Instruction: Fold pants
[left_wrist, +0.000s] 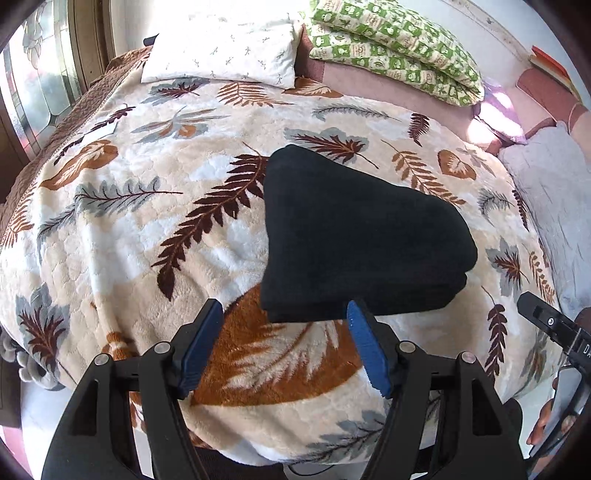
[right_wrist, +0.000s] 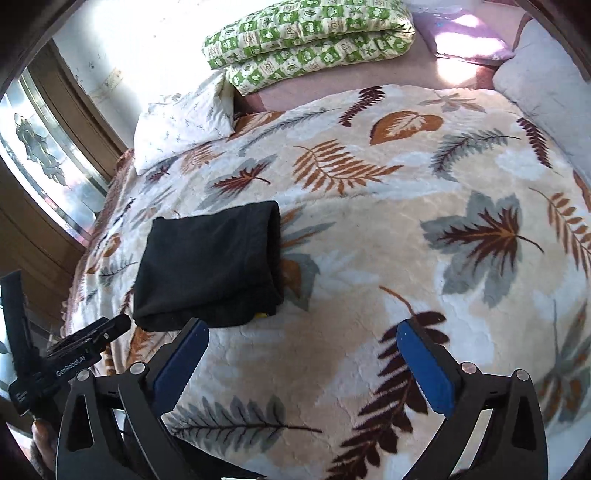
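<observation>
While black pants (left_wrist: 354, 229) lie folded in a compact stack on leaf-print blanket (left_wrist: 129, 229) of the bed, toward its near edge and left of centre in right wrist view, nothing held by either tool. Left gripper (left_wrist: 284, 347) spread wide, empty, hovering just short of the stack's near edge. Right gripper (right_wrist: 303, 365) likewise wide and empty, over bare blanket, well apart from the pants and to their right. Right gripper's body also seen at lower right rim of left wrist view.

Judged status: folding essentially done; several layers visible at the near edge, aligned fairly square. Small yellow bit (right_wrist: 261, 315) peeking from under near right corner of stack; identity unclear, possibly a label.

Remaining step, as judged: final tidy or release and withdrawal. For a clean finish:
- Keep both sets of blue pads clear of the layered edge; plush blanket likely to drag if brushed.
- If squaring needed, press flat from above on top layer, not from the side, to avoid sliding layers apart.
- Back away low and straight, toward the near edge of the bed.

Noted elsewhere: white pillow (left_wrist: 221, 55) and green patterned quilt (left_wrist: 395, 48) at head of the bed, untouched.
</observation>
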